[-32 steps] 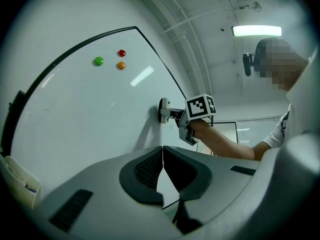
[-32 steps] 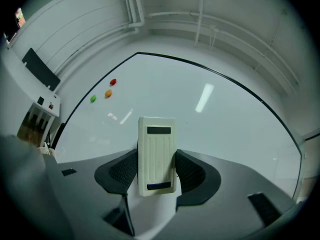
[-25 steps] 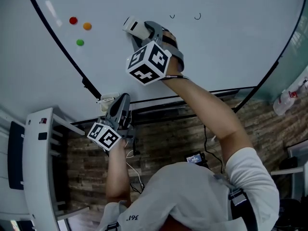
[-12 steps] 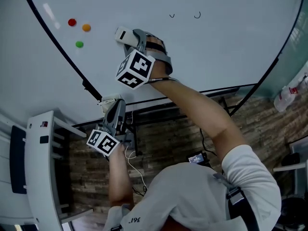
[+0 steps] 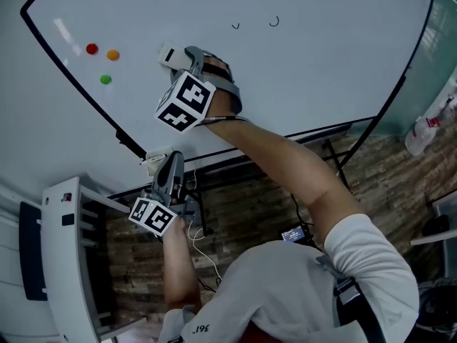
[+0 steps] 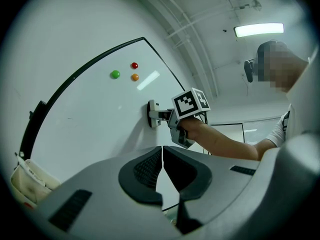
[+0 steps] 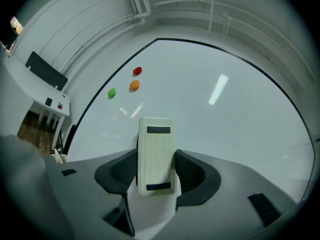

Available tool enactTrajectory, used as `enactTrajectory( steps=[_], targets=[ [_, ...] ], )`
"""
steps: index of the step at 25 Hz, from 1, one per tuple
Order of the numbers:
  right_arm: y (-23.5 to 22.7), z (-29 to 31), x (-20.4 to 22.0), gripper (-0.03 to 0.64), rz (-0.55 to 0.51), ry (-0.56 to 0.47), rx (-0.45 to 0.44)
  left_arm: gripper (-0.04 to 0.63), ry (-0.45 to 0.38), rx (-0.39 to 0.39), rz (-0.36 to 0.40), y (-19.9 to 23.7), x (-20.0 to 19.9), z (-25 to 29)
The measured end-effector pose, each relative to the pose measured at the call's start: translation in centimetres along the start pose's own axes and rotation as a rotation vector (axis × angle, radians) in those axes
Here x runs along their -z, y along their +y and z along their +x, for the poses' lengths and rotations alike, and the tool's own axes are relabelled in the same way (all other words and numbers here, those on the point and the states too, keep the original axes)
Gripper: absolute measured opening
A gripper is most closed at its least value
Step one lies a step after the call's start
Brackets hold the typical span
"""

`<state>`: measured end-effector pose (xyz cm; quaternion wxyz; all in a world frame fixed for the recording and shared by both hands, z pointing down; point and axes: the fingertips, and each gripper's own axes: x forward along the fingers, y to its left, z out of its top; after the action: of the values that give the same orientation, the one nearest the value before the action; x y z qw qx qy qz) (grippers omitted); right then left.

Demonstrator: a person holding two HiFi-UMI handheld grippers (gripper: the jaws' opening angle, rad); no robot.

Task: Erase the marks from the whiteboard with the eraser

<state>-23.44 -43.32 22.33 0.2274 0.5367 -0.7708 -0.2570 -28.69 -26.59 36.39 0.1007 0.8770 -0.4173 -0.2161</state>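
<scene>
The head view looks from above the person steeply down over the whiteboard, standing well back from it. The left gripper view sits low beside the whiteboard's lower edge and faces up across its surface to the right hand-held gripper, which the head view also takes in. The right gripper view faces the whiteboard from close in; all three views share the green magnet.

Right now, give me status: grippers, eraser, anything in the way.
Right hand-held gripper shut on eraser, eraser against whiteboard. Left hand-held gripper shut, empty, held low. Two pen marks unerased, right of eraser; nothing between.
</scene>
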Motion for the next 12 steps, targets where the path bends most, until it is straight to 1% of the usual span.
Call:
enactTrajectory(
  steps=[12],
  targets=[
    [-3.5, -1.1, 1.7, 0.251, 0.033, 0.006, 0.033, 0.008, 0.019, 0.038, -0.001, -1.7, 1.0, 2.4]
  ],
)
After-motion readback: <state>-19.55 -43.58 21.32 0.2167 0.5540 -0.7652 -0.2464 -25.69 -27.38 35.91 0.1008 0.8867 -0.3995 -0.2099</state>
